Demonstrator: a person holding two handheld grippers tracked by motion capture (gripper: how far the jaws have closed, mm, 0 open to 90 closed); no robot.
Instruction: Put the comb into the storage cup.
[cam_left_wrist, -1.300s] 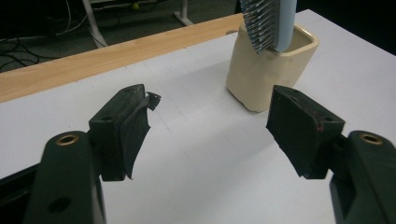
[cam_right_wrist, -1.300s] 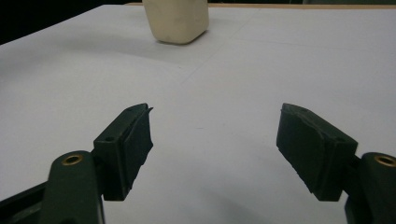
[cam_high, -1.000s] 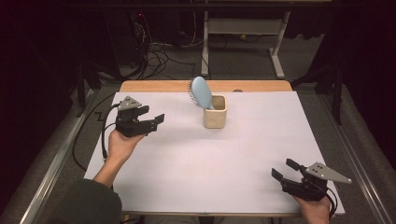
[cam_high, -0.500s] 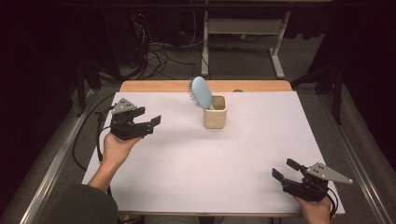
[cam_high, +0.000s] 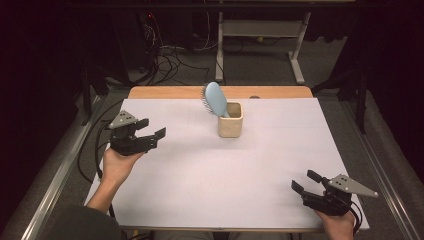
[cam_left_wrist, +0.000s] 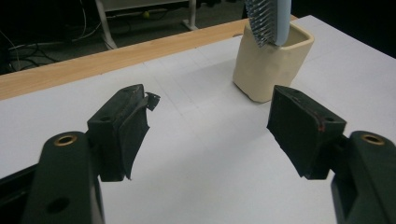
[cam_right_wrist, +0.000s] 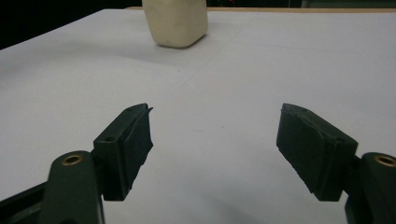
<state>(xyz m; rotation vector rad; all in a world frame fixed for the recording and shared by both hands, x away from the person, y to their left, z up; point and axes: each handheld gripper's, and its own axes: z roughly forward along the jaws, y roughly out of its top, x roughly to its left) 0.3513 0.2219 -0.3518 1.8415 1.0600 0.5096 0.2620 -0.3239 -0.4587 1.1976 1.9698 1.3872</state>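
Note:
A cream square cup stands on the white table top, toward the far middle. A light blue hairbrush stands in it, head up and leaning left. My left gripper hovers at the table's left side, well left of the cup, open with nothing between its jaws. In the left gripper view the open gripper points toward the cup and the brush bristles. My right gripper rests open and empty at the near right corner. The right gripper view has its open gripper facing the distant cup.
A bare wooden strip runs along the table's far edge. Beyond it lie floor cables and a white desk frame. Metal rails flank the table. Cables trail from the left gripper over the left edge.
My left gripper has drifted left and slightly toward the person, away from the cup, still open. The right gripper, cup and brush have not moved.

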